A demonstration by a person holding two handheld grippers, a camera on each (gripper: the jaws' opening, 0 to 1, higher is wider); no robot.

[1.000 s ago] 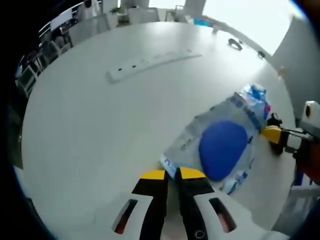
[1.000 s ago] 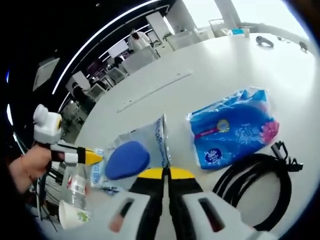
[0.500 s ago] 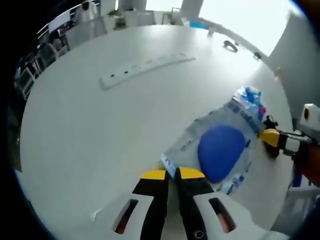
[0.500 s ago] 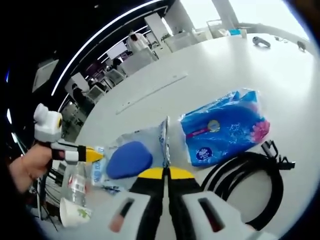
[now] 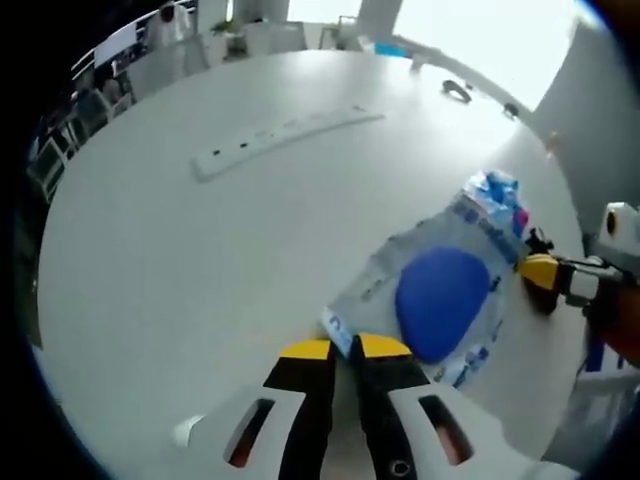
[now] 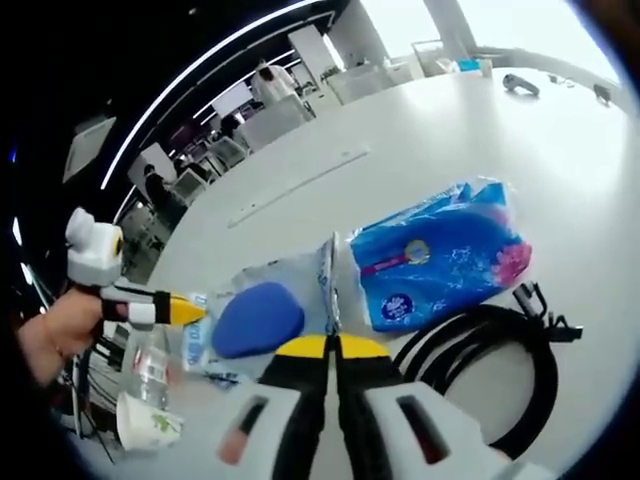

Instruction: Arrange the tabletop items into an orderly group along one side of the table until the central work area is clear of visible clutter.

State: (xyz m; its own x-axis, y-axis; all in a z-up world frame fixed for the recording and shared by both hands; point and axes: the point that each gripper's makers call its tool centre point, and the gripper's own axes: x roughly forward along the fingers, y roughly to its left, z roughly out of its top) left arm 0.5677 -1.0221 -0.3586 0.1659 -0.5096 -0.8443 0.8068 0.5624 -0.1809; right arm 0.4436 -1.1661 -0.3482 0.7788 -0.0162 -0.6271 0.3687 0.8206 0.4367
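Observation:
A clear plastic bag with a blue oval pad inside lies on the white table. My left gripper is shut on the bag's near corner. The right gripper's yellow tip meets the bag's far edge. In the right gripper view, my right gripper is shut on the raised edge of the bag, with the blue pad to the left. The left gripper, held by a hand, grips the bag's other end. A blue tissue pack lies just right of the bag.
A coiled black cable lies beside the tissue pack. A water bottle and a paper cup stand at the table edge by the hand. A long white power strip crosses the far table. A small dark object sits near the far rim.
Both grippers keep their hold on the bag. In the right gripper view the tissue pack and cable have come nearer the bag; in the left gripper view the picture shifted slightly.

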